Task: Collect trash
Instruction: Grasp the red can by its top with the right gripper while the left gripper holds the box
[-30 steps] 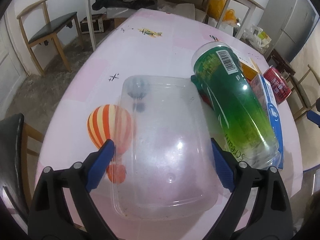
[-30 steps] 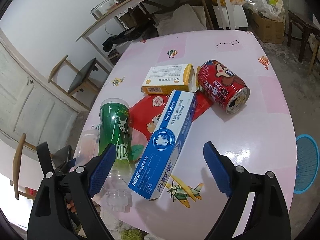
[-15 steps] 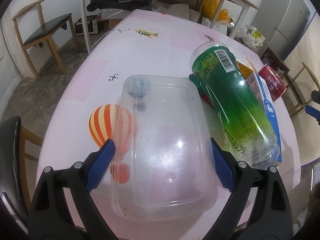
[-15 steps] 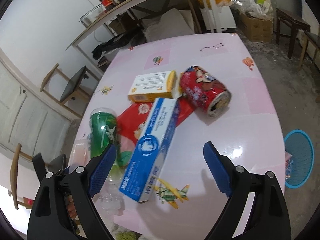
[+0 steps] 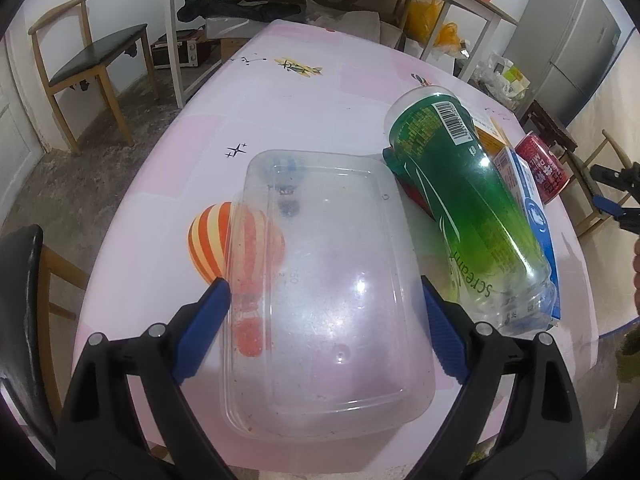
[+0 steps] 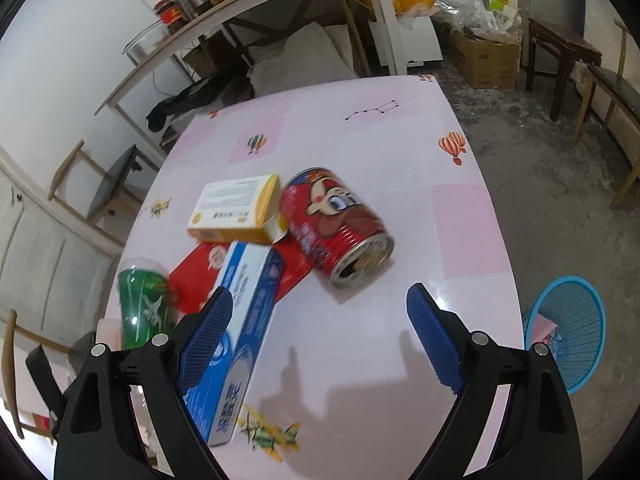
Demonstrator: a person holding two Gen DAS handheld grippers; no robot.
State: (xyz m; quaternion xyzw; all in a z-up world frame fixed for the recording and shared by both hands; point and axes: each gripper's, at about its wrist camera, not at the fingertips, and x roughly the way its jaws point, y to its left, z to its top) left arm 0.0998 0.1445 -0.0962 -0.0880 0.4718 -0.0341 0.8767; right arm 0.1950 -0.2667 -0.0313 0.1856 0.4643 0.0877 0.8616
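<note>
A clear plastic tray (image 5: 324,288) lies upside down on the pink table (image 5: 304,96). My left gripper (image 5: 325,320) is open, its fingers on either side of the tray's near half. A green bottle (image 5: 464,208) lies to the tray's right. In the right wrist view a red can (image 6: 340,224) lies on its side beside a yellow box (image 6: 236,210), a blue box (image 6: 236,320), a red packet (image 6: 200,268) and the green bottle (image 6: 144,308). My right gripper (image 6: 320,332) is open and empty above the table, nearer than the can.
A blue basket (image 6: 568,340) stands on the floor by the table's right edge. Wooden chairs (image 5: 84,60) stand around the table. A long shelf table (image 6: 248,12) with jars and boxes is behind. The blue box (image 5: 528,216) and red can (image 5: 544,168) show past the bottle.
My right gripper has moved up and to the right, so the can is now nearer the middle between its fingers. My left gripper has held still around the tray.
</note>
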